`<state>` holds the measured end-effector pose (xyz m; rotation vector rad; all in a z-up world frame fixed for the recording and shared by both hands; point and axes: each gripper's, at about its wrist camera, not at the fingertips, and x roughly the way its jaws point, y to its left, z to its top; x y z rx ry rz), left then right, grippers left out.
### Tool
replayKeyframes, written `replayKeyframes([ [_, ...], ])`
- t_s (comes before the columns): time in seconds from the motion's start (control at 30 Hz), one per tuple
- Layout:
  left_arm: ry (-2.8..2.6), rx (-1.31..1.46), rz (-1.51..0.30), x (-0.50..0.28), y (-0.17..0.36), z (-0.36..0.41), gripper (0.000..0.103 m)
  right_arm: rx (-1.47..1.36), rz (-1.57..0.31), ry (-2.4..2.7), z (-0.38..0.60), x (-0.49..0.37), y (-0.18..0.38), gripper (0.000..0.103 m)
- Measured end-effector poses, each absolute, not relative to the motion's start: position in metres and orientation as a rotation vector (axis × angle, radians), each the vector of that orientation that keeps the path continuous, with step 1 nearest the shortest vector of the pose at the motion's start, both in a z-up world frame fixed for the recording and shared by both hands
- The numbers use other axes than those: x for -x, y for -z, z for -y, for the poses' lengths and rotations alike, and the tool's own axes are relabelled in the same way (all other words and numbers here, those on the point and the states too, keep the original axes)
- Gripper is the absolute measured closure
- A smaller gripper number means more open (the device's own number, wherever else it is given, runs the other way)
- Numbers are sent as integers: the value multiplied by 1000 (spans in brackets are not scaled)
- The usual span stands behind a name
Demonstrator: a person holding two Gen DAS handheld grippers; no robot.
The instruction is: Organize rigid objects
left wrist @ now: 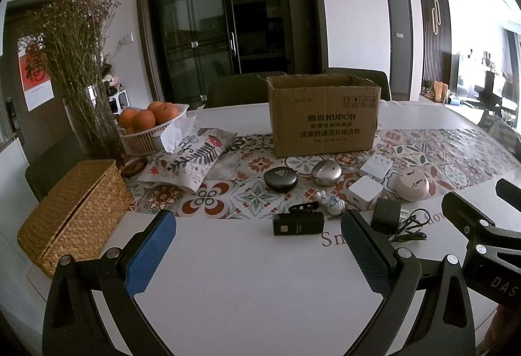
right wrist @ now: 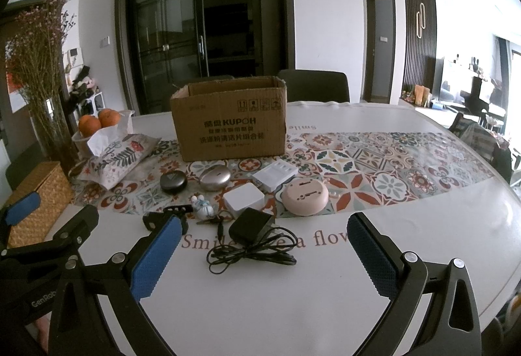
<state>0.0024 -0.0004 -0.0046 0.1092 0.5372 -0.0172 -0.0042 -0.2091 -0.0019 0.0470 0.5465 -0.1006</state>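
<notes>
An open cardboard box (left wrist: 324, 116) (right wrist: 229, 121) stands on the patterned runner. In front of it lie a black round case (left wrist: 280, 179) (right wrist: 173, 182), a silver oval case (left wrist: 326, 172) (right wrist: 214, 179), a white flat box (left wrist: 376, 165) (right wrist: 275, 175), a white cube charger (left wrist: 365, 192) (right wrist: 244, 199), a pink round device (left wrist: 412, 184) (right wrist: 305, 196), a small figurine (left wrist: 332, 203) (right wrist: 202, 206), a black rectangular device (left wrist: 298, 224) and a black adapter with cable (left wrist: 389, 216) (right wrist: 252, 237). My left gripper (left wrist: 259, 235) and my right gripper (right wrist: 263, 242) both hover open above the white tabletop, holding nothing.
A woven basket box (left wrist: 75, 216) sits at the table's left edge. Behind it stand a vase of dried flowers (left wrist: 88, 89), a basket of oranges (left wrist: 149, 125) and a fabric tissue cover (left wrist: 189, 157). Dark chairs (right wrist: 314, 86) stand behind the table.
</notes>
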Motion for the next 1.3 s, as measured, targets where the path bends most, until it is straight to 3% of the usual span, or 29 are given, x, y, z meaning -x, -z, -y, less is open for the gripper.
replayKeyframes([
  [0.63, 32, -95, -600, -15, 20, 1, 0, -53, -584, 94, 208, -6, 15, 0],
  [1.3, 73, -75, -721, -79, 60, 4, 0, -75, -710, 93, 215, -71, 52, 0],
])
